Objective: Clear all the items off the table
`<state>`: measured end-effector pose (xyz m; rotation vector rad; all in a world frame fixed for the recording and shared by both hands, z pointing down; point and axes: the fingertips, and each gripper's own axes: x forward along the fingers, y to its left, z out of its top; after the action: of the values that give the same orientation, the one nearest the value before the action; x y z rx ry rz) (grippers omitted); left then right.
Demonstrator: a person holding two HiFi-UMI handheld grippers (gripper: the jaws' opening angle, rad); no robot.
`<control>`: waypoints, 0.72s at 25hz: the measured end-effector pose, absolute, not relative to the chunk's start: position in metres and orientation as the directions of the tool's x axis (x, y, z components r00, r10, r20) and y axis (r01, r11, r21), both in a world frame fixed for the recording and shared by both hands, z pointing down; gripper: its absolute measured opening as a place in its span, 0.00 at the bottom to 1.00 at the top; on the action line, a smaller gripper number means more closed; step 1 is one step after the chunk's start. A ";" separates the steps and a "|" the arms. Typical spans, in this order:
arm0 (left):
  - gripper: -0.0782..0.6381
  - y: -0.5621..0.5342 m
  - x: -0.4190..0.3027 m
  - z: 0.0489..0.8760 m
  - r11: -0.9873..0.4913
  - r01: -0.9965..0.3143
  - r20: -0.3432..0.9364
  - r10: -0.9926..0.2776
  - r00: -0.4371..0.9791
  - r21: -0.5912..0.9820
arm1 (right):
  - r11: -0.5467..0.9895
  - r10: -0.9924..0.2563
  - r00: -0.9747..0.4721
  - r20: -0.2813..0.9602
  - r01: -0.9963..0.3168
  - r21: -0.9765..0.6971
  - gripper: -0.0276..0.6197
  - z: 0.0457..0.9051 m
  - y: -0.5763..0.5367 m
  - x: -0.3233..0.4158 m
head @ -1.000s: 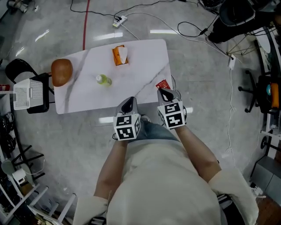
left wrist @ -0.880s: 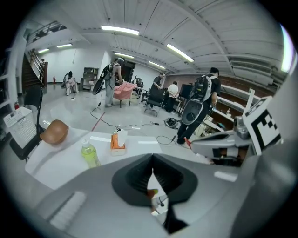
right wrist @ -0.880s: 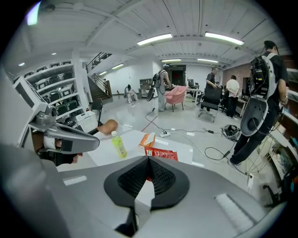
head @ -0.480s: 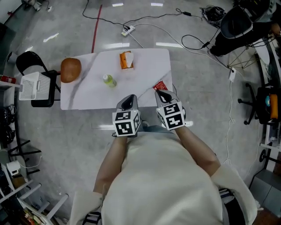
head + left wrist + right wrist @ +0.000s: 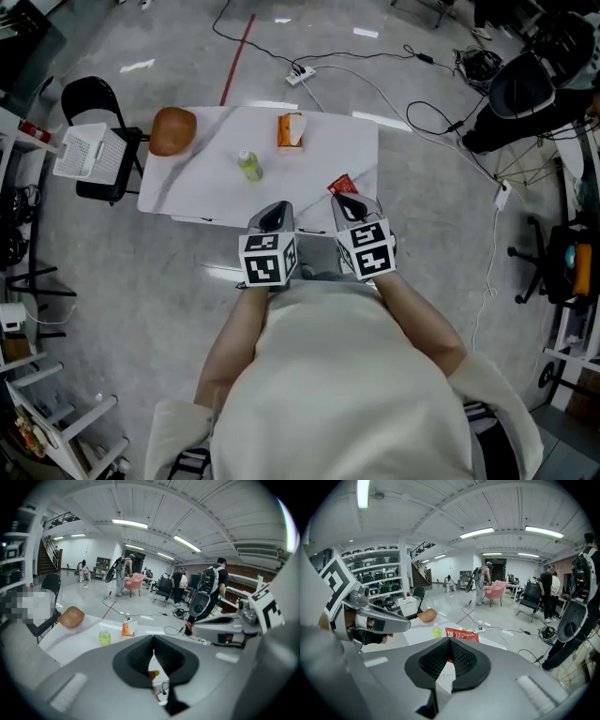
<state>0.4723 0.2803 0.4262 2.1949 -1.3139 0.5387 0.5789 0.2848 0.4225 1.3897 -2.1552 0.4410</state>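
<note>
Both tongs are clenched on nothing. The left tongs point(image 5: 274, 217) and right tongs point(image 5: 350, 202) are held side by side at the near edge of the worktop point(image 5: 323, 155), pads meeting, neither touching an item.

Four items lie on the worktop:
- A red packet point(image 5: 342, 184) sits at the near right edge, just beyond the right tongs.
- A green bottle point(image 5: 249, 166) stands upright towards the middle.
- An orange carton point(image 5: 291, 129) is at the far edge.
- A brown rounded object point(image 5: 172, 130) is at the far left corner.

A white basket point(image 5: 86, 150) rests on a black chair point(image 5: 101, 94) beside the left end, probably placed there to receive the items.

I judge that clearing has not begun. The paired stance suits reaching either way, but the tongs must part before any pick. The packet lies flat and may resist a pinch.
</note>
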 end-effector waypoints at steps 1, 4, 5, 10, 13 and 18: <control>0.12 0.281 0.469 0.425 -0.380 -0.896 0.574 -0.691 0.440 0.229 | 0.432 -0.732 -0.341 0.589 -0.902 0.014 0.05 0.421 0.284 0.575; 0.12 0.287 0.458 0.425 -0.349 -0.909 0.573 -0.707 0.414 0.227 | 0.468 -0.722 -0.375 0.581 -0.884 0.010 0.05 0.419 0.287 0.563; 0.12 0.290 0.453 0.425 -0.339 -0.913 0.574 -0.711 0.405 0.225 | 0.479 -0.717 -0.387 0.580 -0.878 0.007 0.05 0.420 0.289 0.558; 0.12 0.300 0.424 0.424 -0.245 -0.944 0.571 -0.752 0.329 0.220 | 0.564 -0.678 -0.470 0.565 -0.826 -0.010 0.05 0.418 0.291 0.528; 0.12 0.307 0.405 0.421 -0.186 -0.958 0.571 -0.771 0.281 0.220 | 0.621 -0.644 -0.520 0.561 -0.784 -0.013 0.05 0.414 0.292 0.505; 0.12 0.318 0.365 0.423 -0.074 -0.972 0.575 -0.795 0.192 0.223 | 0.715 -0.574 -0.597 0.560 -0.699 -0.012 0.05 0.413 0.296 0.460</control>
<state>0.3653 0.3177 0.4231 1.9135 -1.6468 0.4096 0.4604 0.2958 0.4131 0.9686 -2.3888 0.3121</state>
